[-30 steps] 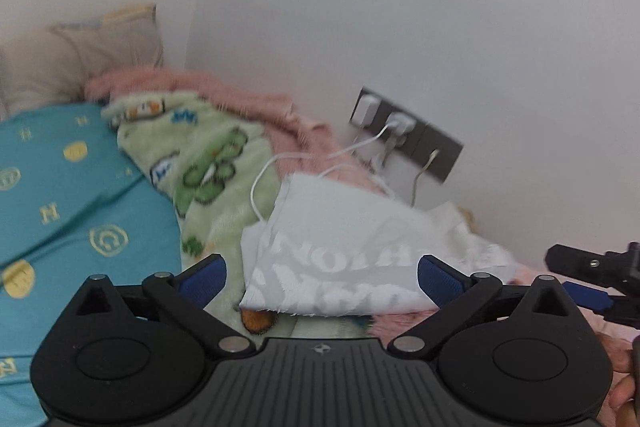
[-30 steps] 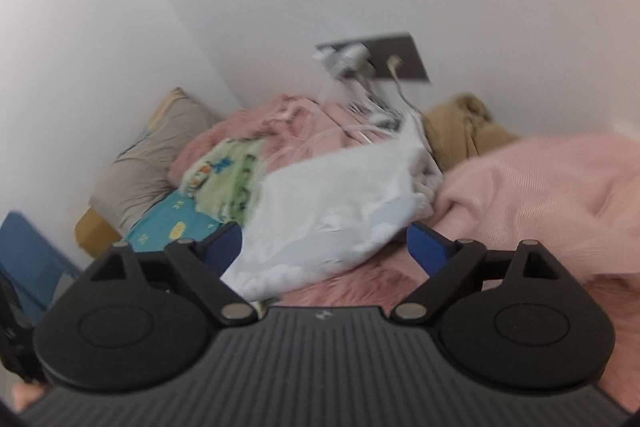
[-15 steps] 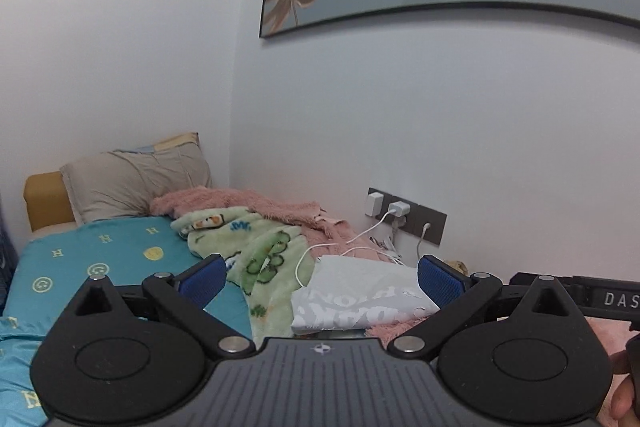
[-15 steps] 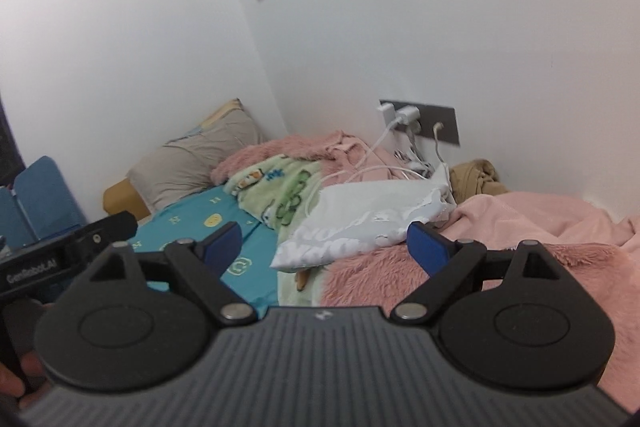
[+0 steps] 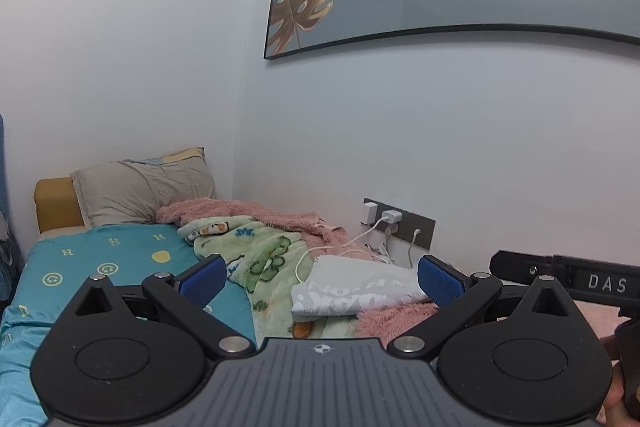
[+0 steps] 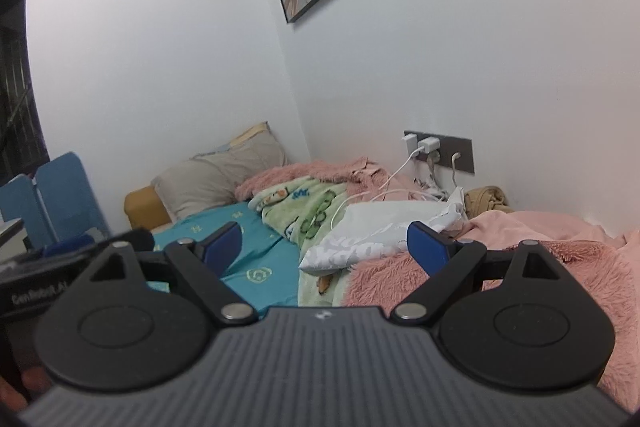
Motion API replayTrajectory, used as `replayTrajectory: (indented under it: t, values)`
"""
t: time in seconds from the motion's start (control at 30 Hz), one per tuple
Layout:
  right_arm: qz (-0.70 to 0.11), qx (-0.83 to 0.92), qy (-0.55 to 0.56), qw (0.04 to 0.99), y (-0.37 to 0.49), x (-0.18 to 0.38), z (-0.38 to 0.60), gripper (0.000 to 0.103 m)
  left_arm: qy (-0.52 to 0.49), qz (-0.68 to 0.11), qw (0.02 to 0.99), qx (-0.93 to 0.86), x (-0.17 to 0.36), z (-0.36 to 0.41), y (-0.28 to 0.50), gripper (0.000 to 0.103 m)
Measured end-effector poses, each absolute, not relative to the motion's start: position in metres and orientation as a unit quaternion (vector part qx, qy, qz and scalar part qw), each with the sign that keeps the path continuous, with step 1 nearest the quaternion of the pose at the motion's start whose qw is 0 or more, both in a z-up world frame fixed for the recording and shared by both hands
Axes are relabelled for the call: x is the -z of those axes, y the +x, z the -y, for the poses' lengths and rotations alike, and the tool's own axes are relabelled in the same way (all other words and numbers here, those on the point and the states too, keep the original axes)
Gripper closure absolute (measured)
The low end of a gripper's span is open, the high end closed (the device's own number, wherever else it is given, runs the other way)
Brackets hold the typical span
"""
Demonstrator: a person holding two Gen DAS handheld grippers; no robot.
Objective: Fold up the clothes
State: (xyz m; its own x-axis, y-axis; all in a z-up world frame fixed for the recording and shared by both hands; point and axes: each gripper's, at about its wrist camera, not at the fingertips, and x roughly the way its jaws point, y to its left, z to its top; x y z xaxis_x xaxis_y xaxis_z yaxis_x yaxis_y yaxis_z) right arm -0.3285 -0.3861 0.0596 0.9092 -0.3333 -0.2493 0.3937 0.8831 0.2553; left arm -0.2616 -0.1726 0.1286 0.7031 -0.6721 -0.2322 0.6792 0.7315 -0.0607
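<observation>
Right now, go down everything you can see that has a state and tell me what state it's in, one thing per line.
Left gripper: open, empty.
Right gripper: open, empty.
White shirt: folded, lying on the blankets.
Green blanket: crumpled.
Pink blanket: rumpled.
Chargers: plugged into the wall socket.
Cables: trailing loose onto the bed.
Pillow: propped against the wall.
</observation>
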Motion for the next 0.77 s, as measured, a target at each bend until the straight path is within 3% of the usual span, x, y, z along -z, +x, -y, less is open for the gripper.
replayTrajectory:
  t: [0.77]
  values:
    - [-0.114,0.192,0.098,0.97,-0.326,-0.048,0.358,0.012,0.028,-0.118,0.931,0.344,-0.117,0.154,-0.274,0.0]
